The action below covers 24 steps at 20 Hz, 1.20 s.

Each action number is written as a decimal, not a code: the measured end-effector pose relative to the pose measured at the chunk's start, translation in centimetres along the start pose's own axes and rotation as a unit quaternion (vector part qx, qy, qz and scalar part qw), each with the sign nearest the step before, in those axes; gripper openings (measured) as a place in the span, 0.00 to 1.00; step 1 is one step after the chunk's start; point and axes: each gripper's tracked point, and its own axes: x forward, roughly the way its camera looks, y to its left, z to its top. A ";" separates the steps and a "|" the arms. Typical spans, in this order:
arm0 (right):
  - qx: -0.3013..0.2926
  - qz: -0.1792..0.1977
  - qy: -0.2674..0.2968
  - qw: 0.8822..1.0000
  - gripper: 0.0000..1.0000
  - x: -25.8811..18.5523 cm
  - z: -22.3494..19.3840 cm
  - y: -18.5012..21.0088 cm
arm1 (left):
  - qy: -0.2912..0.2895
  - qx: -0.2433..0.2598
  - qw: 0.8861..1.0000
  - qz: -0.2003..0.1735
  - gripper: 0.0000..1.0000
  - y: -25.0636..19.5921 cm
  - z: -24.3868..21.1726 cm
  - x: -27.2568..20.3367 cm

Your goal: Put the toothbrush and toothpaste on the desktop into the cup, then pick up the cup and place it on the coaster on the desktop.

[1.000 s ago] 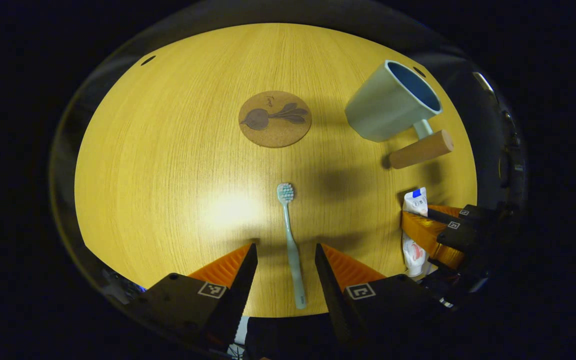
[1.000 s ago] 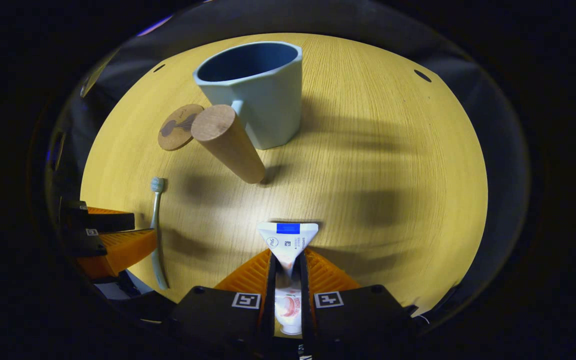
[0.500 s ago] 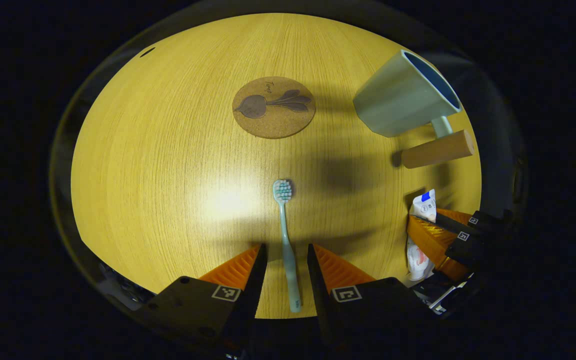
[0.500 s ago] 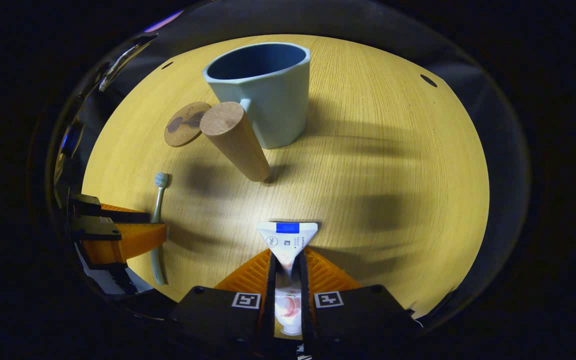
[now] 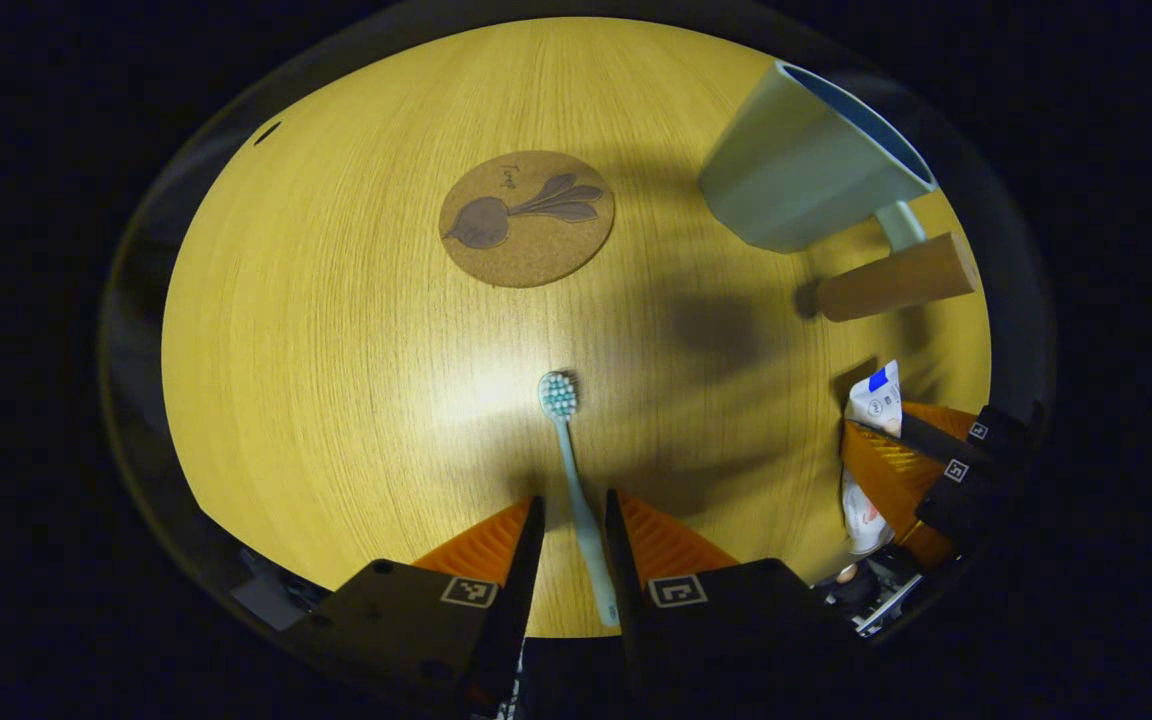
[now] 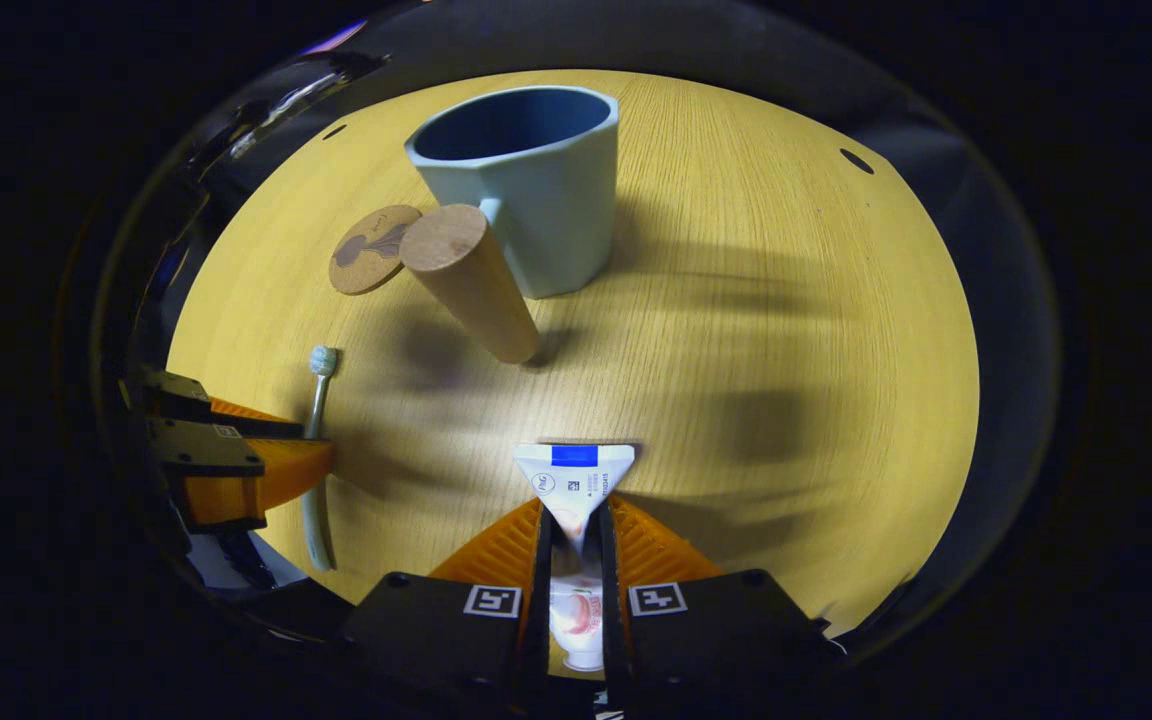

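A pale green toothbrush (image 5: 568, 470) lies flat on the wooden desktop (image 5: 336, 330), bristles pointing away. My left gripper (image 5: 573, 505) straddles its handle with a narrow gap on each side, open. My right gripper (image 6: 576, 520) is shut on the white toothpaste tube (image 6: 576, 475), crimped end forward, low over the desktop. The right gripper (image 5: 886, 450) with the tube (image 5: 876, 395) also sits at the right edge of the left gripper view. The light blue cup (image 6: 526, 190) with a wooden handle (image 6: 466, 280) stands upright ahead. The cork coaster (image 5: 526, 218) lies left of the cup (image 5: 796, 170).
In the right gripper view the left gripper (image 6: 316, 443) is at the far left around the toothbrush (image 6: 316, 400), with the coaster (image 6: 373, 248) beyond it. The desktop's near edge runs just under both grippers. Two small dark holes (image 6: 856, 160) mark its far side.
My left gripper's fingers have drawn in around the toothbrush handle and it has edged forward. The right gripper keeps the toothpaste and has barely moved.
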 end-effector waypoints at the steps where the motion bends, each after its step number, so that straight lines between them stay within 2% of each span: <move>1: 0.000 0.000 0.000 1.000 0.24 0.0 0.0 0.0 | 0.001 0.001 1.000 0.000 0.36 -0.1 0.0 0.1; 2: 0.000 0.001 0.000 1.000 0.24 0.0 0.0 0.0 | 0.000 0.001 1.000 0.000 0.36 -0.1 0.1 0.0; 4: -0.001 0.001 -0.001 1.000 0.25 0.0 0.0 0.0 | -0.002 -0.002 1.000 0.000 0.28 0.1 0.2 0.0; 5: -0.001 0.000 -0.001 1.000 0.25 0.0 0.0 0.0 | -0.003 -0.002 1.000 -0.002 0.17 0.1 0.3 0.0; 7: -0.002 0.000 -0.001 1.000 0.24 0.0 0.0 0.0 | -0.004 0.008 1.000 -0.007 0.08 0.1 0.2 0.0; 18: -0.004 -0.002 -0.017 1.000 0.25 0.1 0.0 -0.1 | -0.017 0.013 1.000 -0.014 0.01 0.1 0.1 -0.1; 19: -0.004 -0.001 -0.023 1.000 0.21 0.0 0.0 -0.1 | -0.022 0.013 1.000 -0.016 0.01 0.0 0.1 -0.1; 24: 0.019 -0.002 -0.048 0.999 0.18 0.0 -0.1 -0.1 | -0.050 -0.002 0.998 -0.026 0.01 0.2 0.1 -0.2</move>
